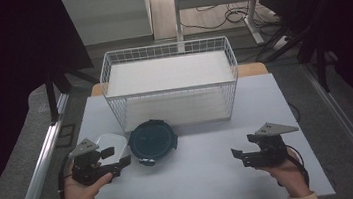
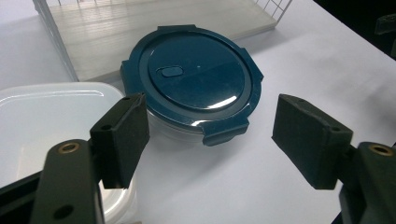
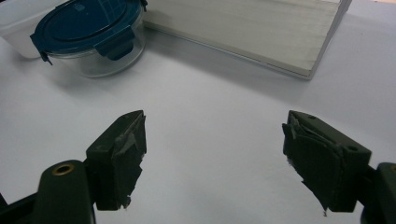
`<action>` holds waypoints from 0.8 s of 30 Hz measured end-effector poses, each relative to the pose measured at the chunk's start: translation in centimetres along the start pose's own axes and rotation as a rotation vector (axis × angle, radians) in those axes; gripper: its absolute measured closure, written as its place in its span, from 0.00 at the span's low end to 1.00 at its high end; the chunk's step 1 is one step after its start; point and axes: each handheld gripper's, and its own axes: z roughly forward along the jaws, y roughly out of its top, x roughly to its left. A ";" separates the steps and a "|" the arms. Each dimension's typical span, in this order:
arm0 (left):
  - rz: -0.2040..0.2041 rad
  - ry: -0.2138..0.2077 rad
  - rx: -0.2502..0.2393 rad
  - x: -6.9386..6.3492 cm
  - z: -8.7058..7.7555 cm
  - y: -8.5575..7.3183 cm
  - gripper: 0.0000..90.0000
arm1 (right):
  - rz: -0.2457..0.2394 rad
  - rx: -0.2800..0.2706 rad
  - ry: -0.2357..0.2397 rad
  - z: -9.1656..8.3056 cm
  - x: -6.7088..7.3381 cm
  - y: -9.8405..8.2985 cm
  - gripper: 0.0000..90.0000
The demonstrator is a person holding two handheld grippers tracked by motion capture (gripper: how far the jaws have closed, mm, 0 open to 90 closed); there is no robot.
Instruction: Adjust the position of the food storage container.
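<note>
A round glass container with a dark blue clip lid (image 1: 152,140) stands on the white table (image 1: 208,176), just in front of a white wire basket (image 1: 170,80). Touching its left side is a white squarish container (image 1: 105,142). My left gripper (image 1: 116,156) hovers over that white container's near edge, open and empty, and faces the round container (image 2: 201,81); the white container (image 2: 46,116) lies beside and under the left jaw. My right gripper (image 1: 239,157) is open and empty at the table's right, low over bare table, pointing left; the round container (image 3: 88,32) is far off at its upper left.
The wire basket has two pale shelves and stands at the table's back centre; its lower board (image 3: 252,32) rests on the table. Metal rails run along both sides of the table. Cables lie on the floor beyond it.
</note>
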 end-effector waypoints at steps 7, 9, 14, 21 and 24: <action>-0.020 0.010 0.009 0.4 0.2 0.3 0.32 | 0.007 0.019 -0.001 0.5 -0.3 -0.1 0.24; -0.021 0.020 0.004 0.2 0.1 0.9 0.32 | 0.006 0.025 -0.002 0.5 -0.2 -0.1 0.24; -0.012 0.015 0.018 -0.2 0.5 2.5 0.34 | -0.001 0.013 -0.005 0.2 0.1 0.1 0.24; 0.004 0.007 0.046 -0.6 2.4 5.0 0.37 | -0.006 0.003 -0.006 -0.3 0.0 0.0 0.24; 0.011 0.019 0.064 -0.4 3.4 6.0 0.39 | -0.003 0.004 -0.013 -0.3 -0.2 0.0 0.24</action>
